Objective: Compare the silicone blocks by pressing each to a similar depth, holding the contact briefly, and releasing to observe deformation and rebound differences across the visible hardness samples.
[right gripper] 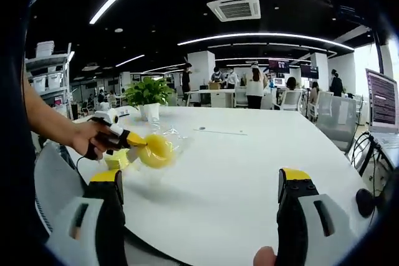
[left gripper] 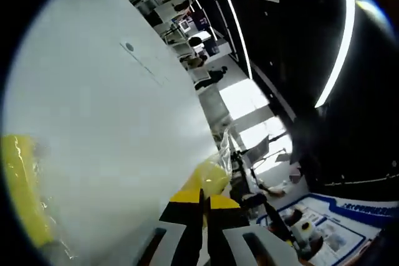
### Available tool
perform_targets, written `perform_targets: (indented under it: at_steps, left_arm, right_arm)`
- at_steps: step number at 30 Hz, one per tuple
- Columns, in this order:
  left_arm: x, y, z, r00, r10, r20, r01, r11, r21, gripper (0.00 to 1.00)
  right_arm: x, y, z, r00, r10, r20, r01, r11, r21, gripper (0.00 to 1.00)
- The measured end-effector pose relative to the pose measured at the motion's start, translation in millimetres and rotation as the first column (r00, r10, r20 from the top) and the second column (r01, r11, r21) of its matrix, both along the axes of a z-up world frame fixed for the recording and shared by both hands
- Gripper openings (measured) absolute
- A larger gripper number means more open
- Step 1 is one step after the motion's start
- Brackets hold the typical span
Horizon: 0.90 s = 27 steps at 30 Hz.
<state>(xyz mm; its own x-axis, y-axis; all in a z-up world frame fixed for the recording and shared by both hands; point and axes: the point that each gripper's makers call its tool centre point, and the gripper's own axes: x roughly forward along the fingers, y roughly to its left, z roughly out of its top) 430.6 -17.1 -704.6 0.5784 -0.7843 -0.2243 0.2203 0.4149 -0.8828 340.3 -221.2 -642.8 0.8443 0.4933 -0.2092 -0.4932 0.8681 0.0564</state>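
A yellow silicone block [right gripper: 156,151] in a clear plastic bag [right gripper: 171,135] hangs just above the white table [right gripper: 249,172] at its left side. My left gripper [right gripper: 136,140], held by a person's hand [right gripper: 90,138], is shut on it. In the left gripper view the same block [left gripper: 212,175] sits right past my left gripper [left gripper: 204,196], whose yellow-tipped jaws are pressed together. A paler yellow block [right gripper: 116,160] lies on the table under the hand. My right gripper [right gripper: 199,182] is open above the near table edge, nothing between its jaws.
A potted plant [right gripper: 148,91] stands at the far left of the table. A screen [right gripper: 381,101] and chairs [right gripper: 336,126] are at the right edge. A blurred yellow thing in clear wrap [left gripper: 19,185] lies close to the left camera. People stand far behind.
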Motion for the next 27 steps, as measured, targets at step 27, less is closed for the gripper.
perform_targets:
  at_steps: [27]
  left_arm:
    - [6.7, 25.7, -77.9, 0.959, 0.168, -0.230, -0.113, 0.966, 0.233, 0.01]
  right_arm:
    - [0.0, 10.6, -10.8, 0.999, 0.014, -0.046, -0.013, 1.000, 0.023, 0.97]
